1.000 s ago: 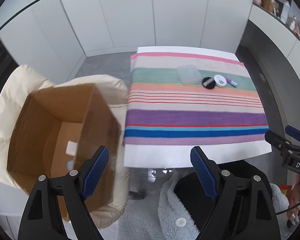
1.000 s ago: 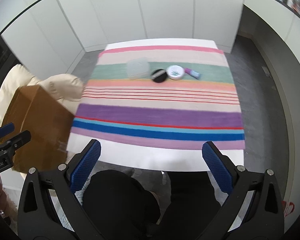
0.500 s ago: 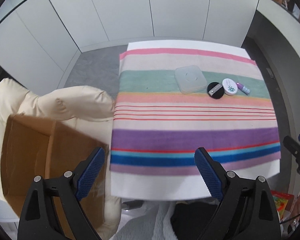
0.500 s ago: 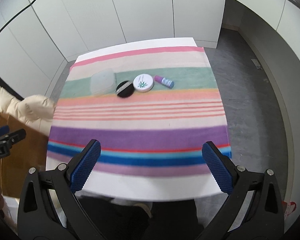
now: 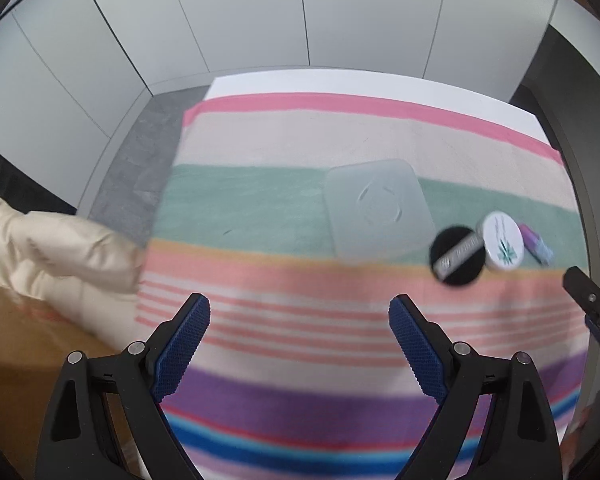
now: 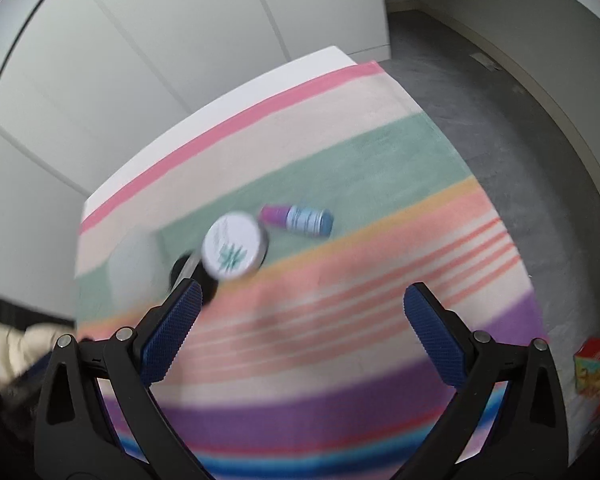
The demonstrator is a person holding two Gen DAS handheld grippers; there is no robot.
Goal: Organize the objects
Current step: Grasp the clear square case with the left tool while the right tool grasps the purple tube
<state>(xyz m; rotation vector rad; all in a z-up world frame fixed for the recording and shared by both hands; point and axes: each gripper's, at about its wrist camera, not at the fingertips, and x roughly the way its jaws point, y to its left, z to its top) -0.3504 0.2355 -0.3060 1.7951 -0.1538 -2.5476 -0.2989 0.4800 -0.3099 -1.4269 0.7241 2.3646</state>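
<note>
Four small items lie in a row on the green band of a striped cloth [image 5: 300,340]: a clear square plastic box [image 5: 376,208], a black round puff [image 5: 456,256], a white round tin [image 5: 502,246] with a green leaf print, and a small purple and blue tube [image 5: 536,246]. My left gripper [image 5: 300,308] hangs open over the pink stripes, short of the clear box, with nothing between its fingers. My right gripper [image 6: 303,292] is open and empty too. Just beyond its left finger are the tin [image 6: 236,250] and the puff [image 6: 188,272]; the tube [image 6: 300,218] lies farther off.
A cream padded jacket [image 5: 60,256] and a brown cardboard box [image 5: 20,340] sit left of the table. White cabinet fronts [image 5: 260,20] stand behind it. Grey floor [image 6: 500,100] runs along the right side, with a red printed carton [image 6: 596,368] on it.
Both grippers have come forward and down over the cloth, so the items look much larger. The right one has rolled, tilting its view. The cardboard box has slid to the left view's edge.
</note>
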